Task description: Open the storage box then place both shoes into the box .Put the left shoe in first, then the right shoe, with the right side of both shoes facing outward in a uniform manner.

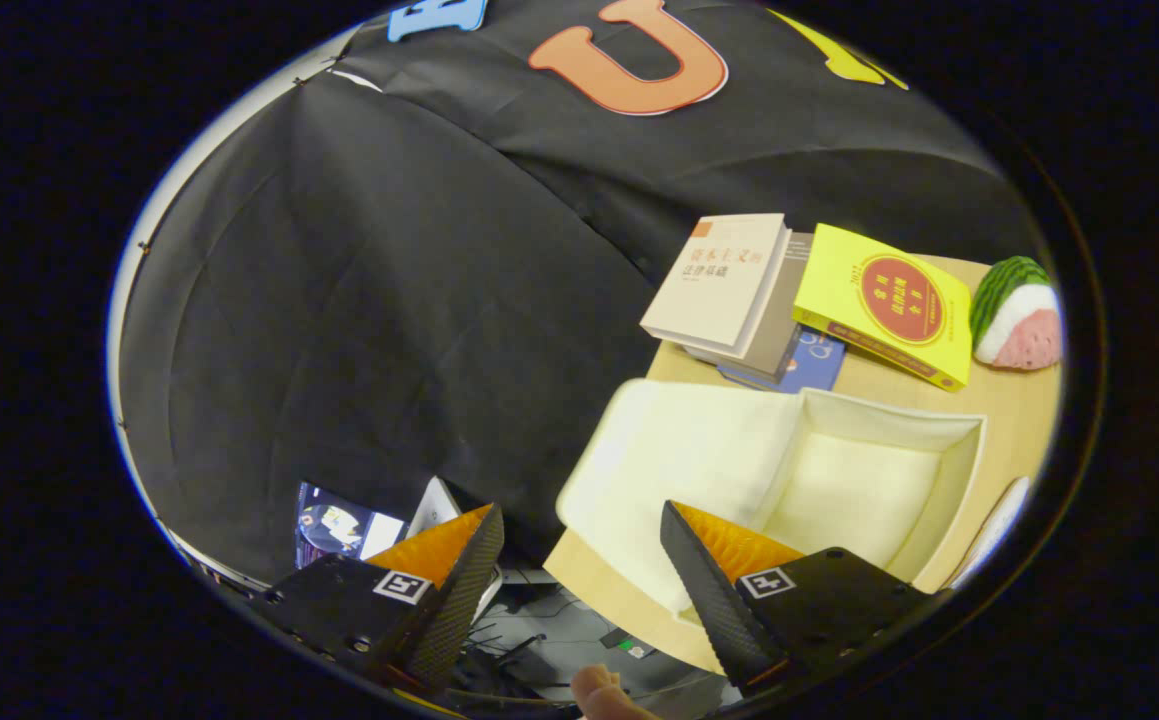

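Observation:
The cream storage box [889,418] stands open on the wooden table [1009,400], and its inside looks empty. Its lid [669,450] lies folded back toward the table's edge, just beyond my right finger. My gripper [580,508] is open with nothing between its fingers. It hovers over the table's edge, with the right finger [709,590] in front of the lid. A white curved shape [994,525], possibly part of a shoe, peeks out beside the box's far side.
Behind the box lie a stack of books [729,290] and a yellow book [884,300]. Beyond the yellow book sits a toy watermelon slice [1019,315]. A screen [339,525] and cables lie on the floor below. A person's fingertip [599,692] shows beneath the fingers.

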`<state>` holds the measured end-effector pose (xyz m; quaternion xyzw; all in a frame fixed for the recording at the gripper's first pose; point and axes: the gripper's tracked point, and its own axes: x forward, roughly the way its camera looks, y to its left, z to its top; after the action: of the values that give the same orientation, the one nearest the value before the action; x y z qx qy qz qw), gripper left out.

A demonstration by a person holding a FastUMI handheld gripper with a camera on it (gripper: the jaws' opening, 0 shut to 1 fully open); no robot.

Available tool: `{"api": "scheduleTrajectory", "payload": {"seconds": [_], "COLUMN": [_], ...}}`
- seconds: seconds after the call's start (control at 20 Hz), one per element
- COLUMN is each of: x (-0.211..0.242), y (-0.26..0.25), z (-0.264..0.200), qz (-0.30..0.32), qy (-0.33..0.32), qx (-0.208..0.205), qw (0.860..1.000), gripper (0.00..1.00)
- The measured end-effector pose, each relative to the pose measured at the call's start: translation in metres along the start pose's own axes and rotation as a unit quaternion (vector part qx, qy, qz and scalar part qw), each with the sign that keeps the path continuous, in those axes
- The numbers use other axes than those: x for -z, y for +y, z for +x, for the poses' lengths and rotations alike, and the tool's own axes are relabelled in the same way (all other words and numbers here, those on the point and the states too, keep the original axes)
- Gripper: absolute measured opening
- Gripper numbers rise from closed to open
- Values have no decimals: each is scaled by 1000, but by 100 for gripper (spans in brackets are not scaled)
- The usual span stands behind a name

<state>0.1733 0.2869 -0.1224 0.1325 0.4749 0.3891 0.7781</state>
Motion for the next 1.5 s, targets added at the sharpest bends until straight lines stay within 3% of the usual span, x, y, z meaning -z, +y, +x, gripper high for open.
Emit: {"api": "scheduleTrajectory", "payload": {"seconds": [0.2, 0.45, 1.1, 1.5], "x": [18, 42, 139, 199], "y": [-58, -127, -341, -426], "z": [-23, -70, -161, -172], "qz": [4, 19, 59, 96], "qy": [-2, -6, 36, 81], "qx": [60, 95, 234, 258], "qw": [998, 995, 970, 958], "gripper": [95, 95, 96, 96]}}
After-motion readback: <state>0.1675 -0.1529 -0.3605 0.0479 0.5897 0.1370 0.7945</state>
